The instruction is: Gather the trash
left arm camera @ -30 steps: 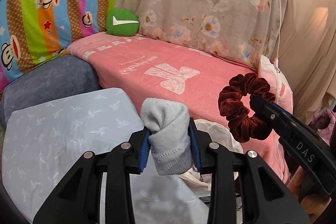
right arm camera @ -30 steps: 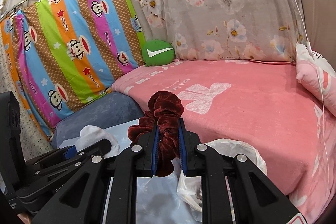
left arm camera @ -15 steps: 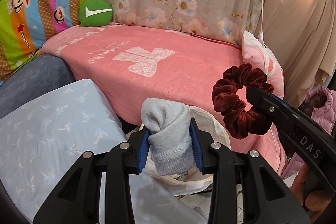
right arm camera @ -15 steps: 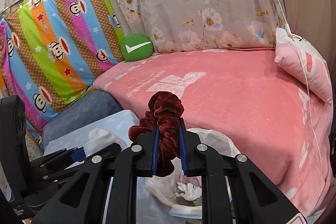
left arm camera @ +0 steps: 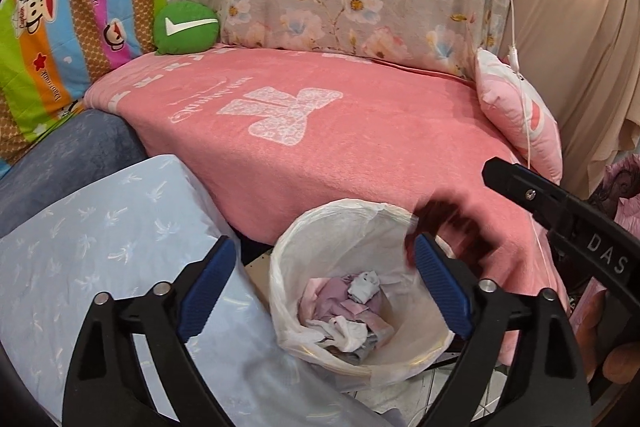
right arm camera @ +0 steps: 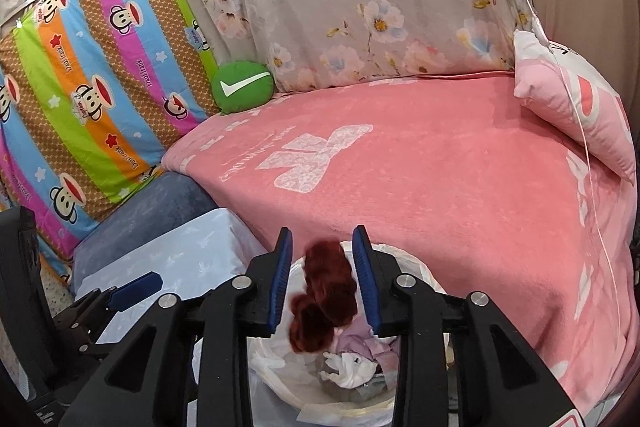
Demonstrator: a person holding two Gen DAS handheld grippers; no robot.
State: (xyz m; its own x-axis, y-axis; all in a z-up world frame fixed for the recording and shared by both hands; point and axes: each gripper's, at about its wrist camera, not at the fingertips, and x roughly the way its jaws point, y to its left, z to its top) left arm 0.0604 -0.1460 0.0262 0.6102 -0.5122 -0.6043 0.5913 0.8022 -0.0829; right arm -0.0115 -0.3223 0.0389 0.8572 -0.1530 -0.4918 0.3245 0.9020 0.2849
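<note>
We see the trash bin (left arm camera: 352, 359) in front of the bed (left arm camera: 360, 147), with the pillow (left arm camera: 100, 247) to its left and crumpled scraps (left arm camera: 352, 311) inside.

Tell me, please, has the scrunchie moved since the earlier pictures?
Yes. The scrunchie has left the opened right gripper and is dropping toward the bin below.

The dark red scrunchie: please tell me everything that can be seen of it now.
The scrunchie is a dark red ring of gathered, velvet-looking fabric, bunched into soft folds. In the right wrist view it sits between the open blue pads of the right gripper, apparently touching neither, blurred as if dropping. It hangs over the white-lined bin, above crumpled paper and cloth. In the left wrist view it is only a dark smear at the bin's far rim.
</note>
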